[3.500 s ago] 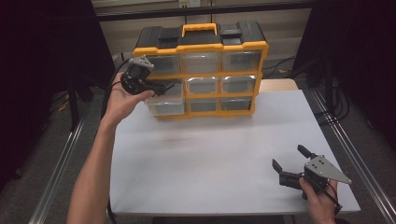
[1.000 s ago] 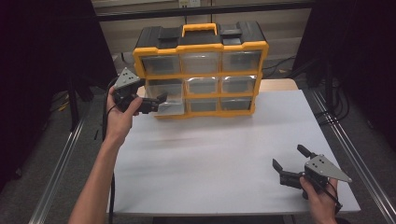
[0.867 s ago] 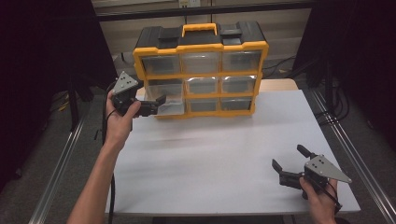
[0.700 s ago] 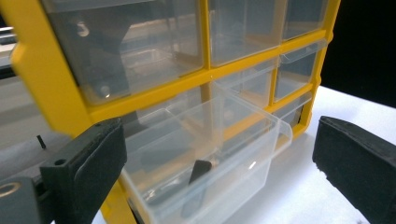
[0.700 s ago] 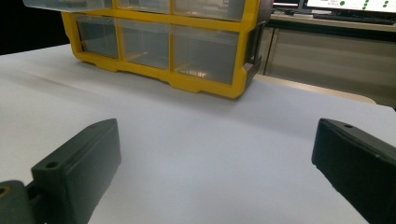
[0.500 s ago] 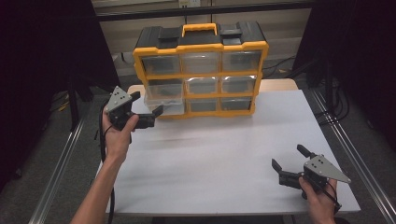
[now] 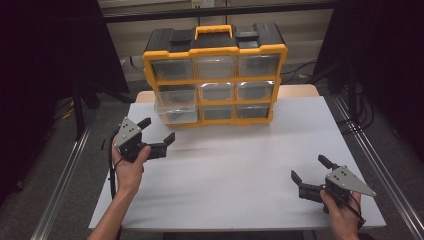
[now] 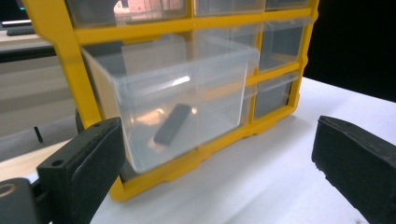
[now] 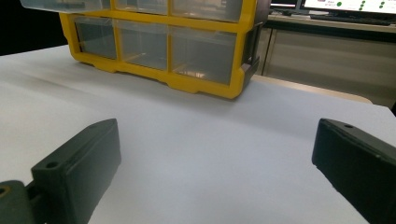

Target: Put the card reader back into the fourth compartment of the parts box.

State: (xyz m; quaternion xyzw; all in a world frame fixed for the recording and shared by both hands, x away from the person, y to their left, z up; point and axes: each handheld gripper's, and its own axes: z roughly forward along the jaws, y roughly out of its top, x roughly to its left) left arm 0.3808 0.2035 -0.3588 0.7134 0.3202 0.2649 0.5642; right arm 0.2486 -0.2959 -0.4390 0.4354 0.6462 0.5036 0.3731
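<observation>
A clear drawer (image 8: pixel 182 98) stands pulled out from the left column of a yellow organiser (image 7: pixel 215 75) at the far edge of the white table (image 7: pixel 240 175), a small dark block (image 8: pixel 172 124) lying tilted on its floor. The left gripper (image 7: pixel 156 136) hovers just before it, jaws spread and empty; the right gripper (image 7: pixel 306 174) rests well apart, also open. Reaching the block likely calls for a descent from above, jaws clearing the drawer's thin transparent walls.

A lab or test bench. A white table (image 7: pixel 240 180) on metal framing stands among dark curtains and loose floor cables (image 7: pixel 357 107). Monitors (image 9: pixel 348 5) sit on a far bench.
</observation>
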